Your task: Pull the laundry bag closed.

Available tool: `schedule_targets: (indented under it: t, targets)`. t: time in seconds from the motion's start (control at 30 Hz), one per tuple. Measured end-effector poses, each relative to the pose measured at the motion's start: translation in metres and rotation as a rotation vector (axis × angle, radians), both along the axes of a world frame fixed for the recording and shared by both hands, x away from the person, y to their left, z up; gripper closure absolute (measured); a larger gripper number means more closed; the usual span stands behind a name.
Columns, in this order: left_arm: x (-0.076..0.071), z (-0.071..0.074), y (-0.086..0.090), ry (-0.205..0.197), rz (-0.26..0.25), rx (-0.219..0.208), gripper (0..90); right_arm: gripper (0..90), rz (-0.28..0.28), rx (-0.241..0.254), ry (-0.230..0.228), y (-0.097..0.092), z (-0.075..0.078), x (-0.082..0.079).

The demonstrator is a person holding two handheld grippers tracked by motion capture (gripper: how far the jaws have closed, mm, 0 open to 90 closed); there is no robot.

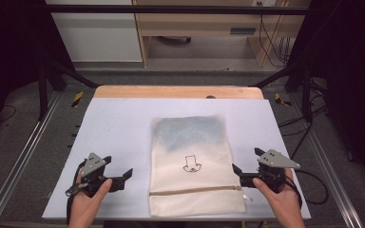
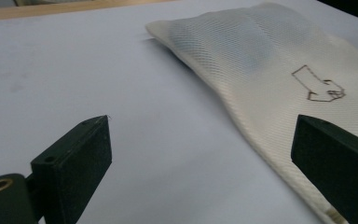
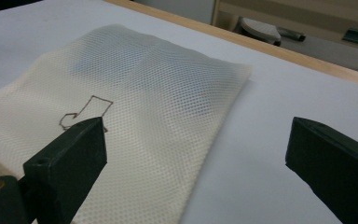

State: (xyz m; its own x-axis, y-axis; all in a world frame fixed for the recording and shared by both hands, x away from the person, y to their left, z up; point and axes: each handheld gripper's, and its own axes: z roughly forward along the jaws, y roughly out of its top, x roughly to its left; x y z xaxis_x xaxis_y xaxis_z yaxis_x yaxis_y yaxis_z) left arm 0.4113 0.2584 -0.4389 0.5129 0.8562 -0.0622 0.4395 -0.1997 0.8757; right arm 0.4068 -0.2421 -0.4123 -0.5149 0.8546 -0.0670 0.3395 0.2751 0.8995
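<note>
- the mesh bag (image 1: pixel 193 164) lies flat near the middle of the pale table mat (image 1: pixel 114 128), its zipper (image 1: pixel 196 192) running across the end nearest me and a small line drawing (image 1: pixel 191 164) printed on its face.
- my left gripper (image 1: pixel 120 178) sits just off the bag's left edge, jaws spread wide with nothing between them; in the left gripper view i see bare mat between the jaws and the bag's edge (image 2: pixel 261 140) passing by the right-hand jaw.
- my right gripper (image 1: pixel 241 174) is at the bag's right edge, jaws equally wide and empty; whether the tip grazes the fabric i cannot tell from above.
- i judge the bag as light, soft and floppy: open-weave mesh with no stiffness, so it will sag and fold from any single pinch.
- something bluish (image 3: pixel 116 58) shows through the far half, probably a cloth inside, so that end may weigh a little more and slide about.
- the mesh should grip well on the pads, hardly slippery and not fragile.
- i would take it at the two near corners beside the zipper seam, where the fabric is doubled and firmest, pinching both sides at once to keep it spread.
</note>
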Motion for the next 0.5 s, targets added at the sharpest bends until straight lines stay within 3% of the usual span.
schedule_targets:
  t: [0.03,0.27,0.5]
  targets:
    - [0.003,0.001,0.008,-0.012,0.024,0.018,4.9,5.8,-0.021,0.008,0.003,-0.005,0.000,0.002]
    - [0.015,-0.002,0.034,-0.010,0.086,0.034,4.5,6.3,-0.103,0.011,0.003,-0.023,-0.004,0.010]
    - [0.023,-0.004,0.052,-0.021,0.123,0.040,4.5,7.0,-0.142,0.003,0.002,-0.034,-0.011,0.017]
